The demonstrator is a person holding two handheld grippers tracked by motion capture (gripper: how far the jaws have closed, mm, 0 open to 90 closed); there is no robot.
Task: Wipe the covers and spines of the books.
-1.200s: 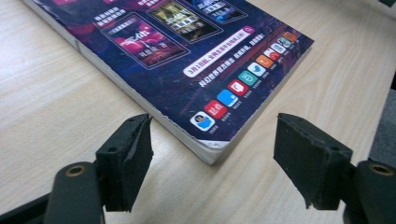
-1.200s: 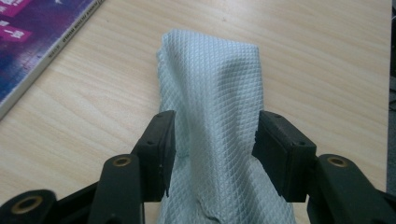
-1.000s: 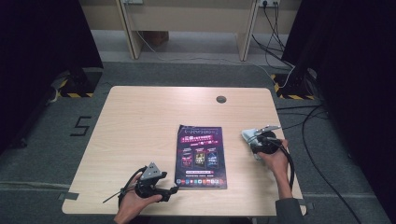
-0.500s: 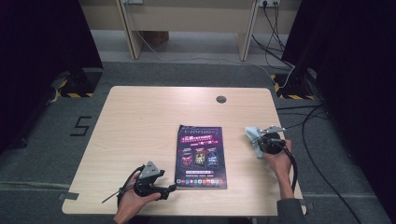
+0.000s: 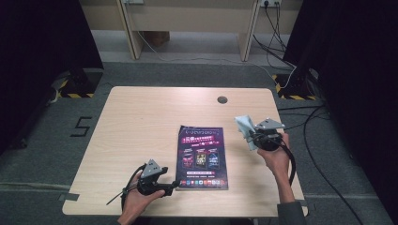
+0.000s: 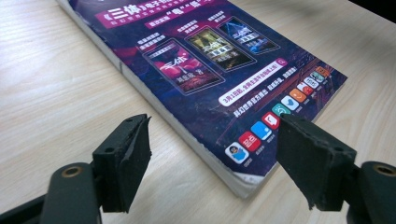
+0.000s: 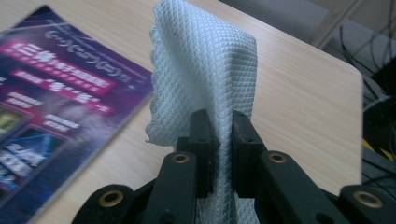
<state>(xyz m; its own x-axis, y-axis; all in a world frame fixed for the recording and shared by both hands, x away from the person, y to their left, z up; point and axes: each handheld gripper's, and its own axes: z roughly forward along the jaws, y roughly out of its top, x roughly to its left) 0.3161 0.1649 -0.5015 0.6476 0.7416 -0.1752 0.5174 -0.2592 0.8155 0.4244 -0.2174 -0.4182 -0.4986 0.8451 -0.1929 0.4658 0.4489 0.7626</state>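
My right gripper (image 7: pixel 219 135) is clamped tight on the pale blue cloth (image 7: pixel 205 70), jaws pinching a fold w/ the rest of the fabric standing up above the pads. In the high view that gripper (image 5: pixel 253 136) hangs above the table's right side, cloth (image 5: pixel 244 126) lifted off the wood, just right of the magazine (image 5: pixel 202 157) and not touching it.

My left gripper (image 6: pixel 212 158) has its jaws apart; they've just been closing a bit, nothing pressed btwn them. The near corner of the magazine (image 6: pixel 219 88) lies in the gap btwn the pads, but neither pad touches it. In the high view this gripper (image 5: pixel 171 187) sits low at the magazine's bottom-left corner, my left hand (image 5: pixel 136 199) behind it at the table edge.

Magazine lies flat, purple cover up, roughly mid-table toward my side. Table (image 5: pixel 141 122) is light wood w/ a round cable hole (image 5: pixel 222 100) near the far edge.
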